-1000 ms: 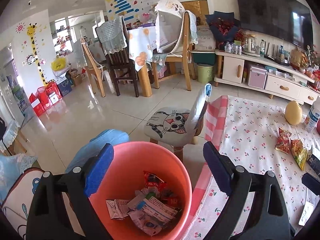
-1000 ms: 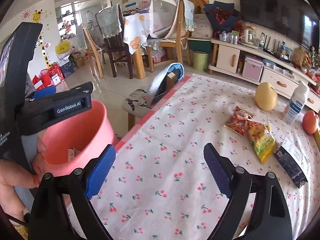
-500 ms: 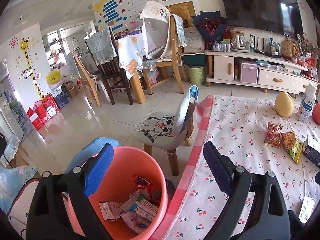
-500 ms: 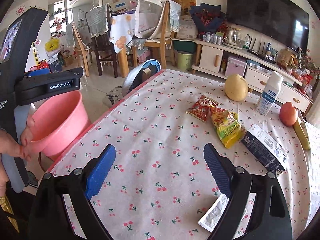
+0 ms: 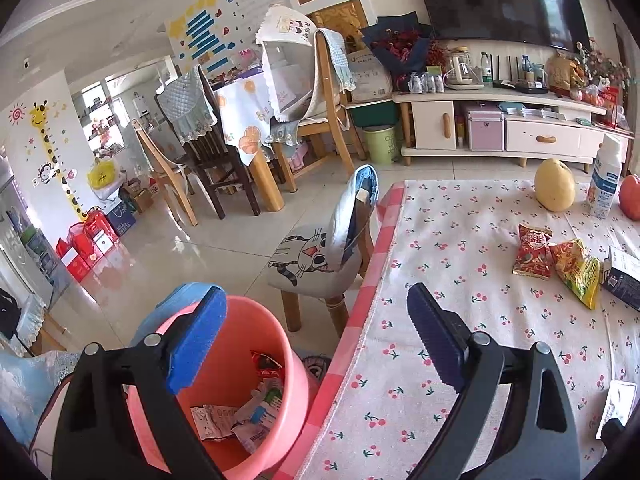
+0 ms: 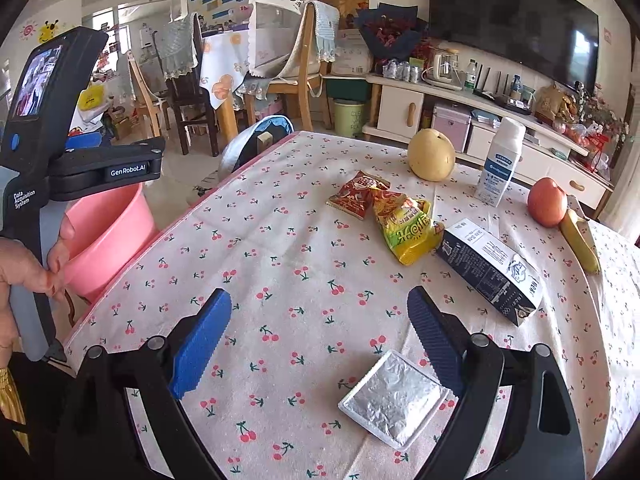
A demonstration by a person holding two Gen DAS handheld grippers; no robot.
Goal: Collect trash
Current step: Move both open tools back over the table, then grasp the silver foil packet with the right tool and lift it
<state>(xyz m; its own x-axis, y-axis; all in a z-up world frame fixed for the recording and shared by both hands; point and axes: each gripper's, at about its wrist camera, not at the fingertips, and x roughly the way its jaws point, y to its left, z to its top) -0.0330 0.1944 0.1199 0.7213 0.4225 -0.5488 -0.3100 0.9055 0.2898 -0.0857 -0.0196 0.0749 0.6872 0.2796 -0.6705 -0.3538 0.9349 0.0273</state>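
A pink bucket [image 5: 280, 412] with several wrappers inside stands beside the table's left edge; it also shows in the right wrist view [image 6: 112, 240]. My left gripper [image 5: 316, 344] is open and empty above the bucket's rim and the table edge. My right gripper [image 6: 320, 340] is open and empty over the cherry-print tablecloth [image 6: 280, 248]. A silver foil packet [image 6: 394, 398] lies just below its right finger. A red snack bag [image 6: 358, 196], a yellow snack bag [image 6: 406, 226] and a dark carton [image 6: 490, 270] lie further back.
A yellow pear [image 6: 431, 155], a white bottle [image 6: 500, 162], an apple [image 6: 547, 202] and a banana [image 6: 580, 240] stand at the table's far side. A small cat-print chair [image 5: 320, 260] stands beside the table. The left hand-held device [image 6: 44, 152] is at the left.
Both grippers have swung right, away from the bucket and over the table. The foil packet has come into the right wrist view. Both stay open.
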